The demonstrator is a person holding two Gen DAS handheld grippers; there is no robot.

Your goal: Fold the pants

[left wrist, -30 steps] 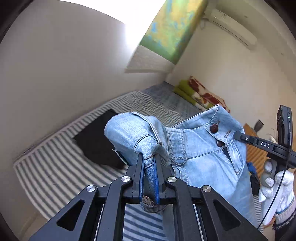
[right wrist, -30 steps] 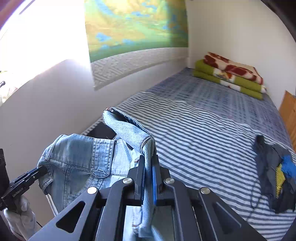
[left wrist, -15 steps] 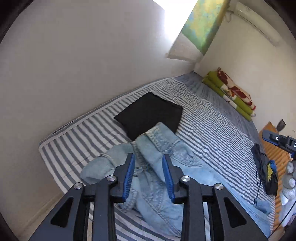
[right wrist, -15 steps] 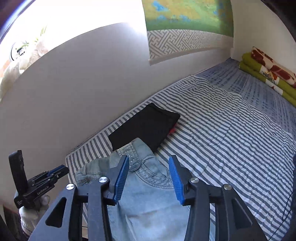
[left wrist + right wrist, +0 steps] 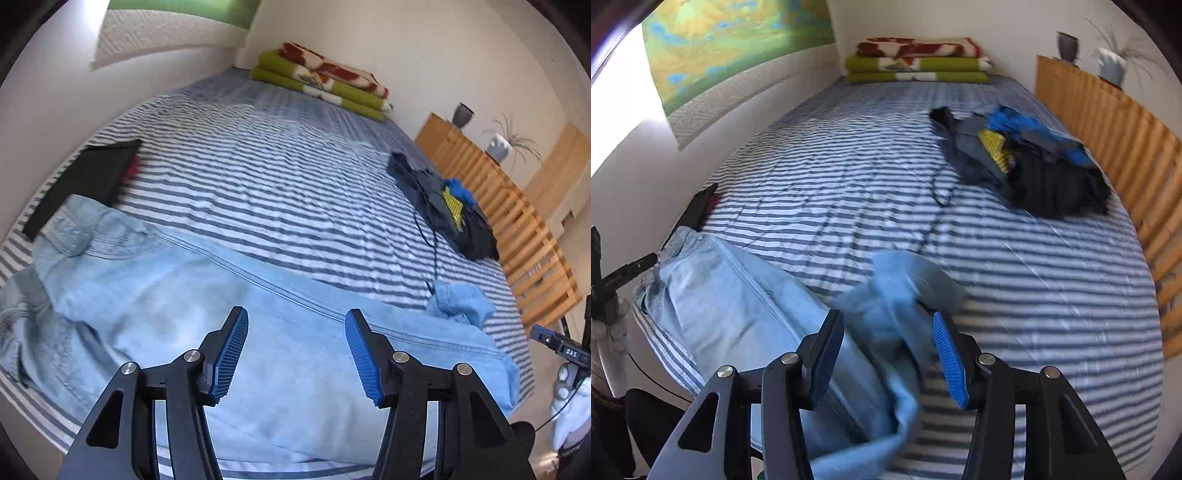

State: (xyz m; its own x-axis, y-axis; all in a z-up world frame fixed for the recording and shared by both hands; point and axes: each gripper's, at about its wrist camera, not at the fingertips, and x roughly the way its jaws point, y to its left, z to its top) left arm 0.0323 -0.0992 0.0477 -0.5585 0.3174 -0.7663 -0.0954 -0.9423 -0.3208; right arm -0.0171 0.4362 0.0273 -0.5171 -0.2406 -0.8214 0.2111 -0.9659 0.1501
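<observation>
Left gripper: jaws opening, blue pads spread, nothing pinched; it hangs over the pants with the denim showing in the gap below, pads not touching it. Right gripper: jaws also opening, pads apart; a blurred bunch of denim at the leg ends sits in the gap, but the pads are not pressing on it. Landmark is the striped bed. The pants, light blue jeans, lie along its near edge, mostly flat: waistband at the left end in the left wrist view, legs running to the right, a side seam showing along the top, a small crumpled bit of denim at the far right end. In the right wrist view the same pants run from the left edge of the bed to under the jaws. A folded black garment lies on the bed just beyond the waistband, touching or slightly under it, cannot tell which. A dark clothes pile with blue and yellow pieces sits on the bed's right side, well apart from the pants. Folded green and red blankets are stacked at the bed's far end. A wooden slatted panel stands beside the bed on the right. White-gloved hand at the right edge of the left wrist view.
</observation>
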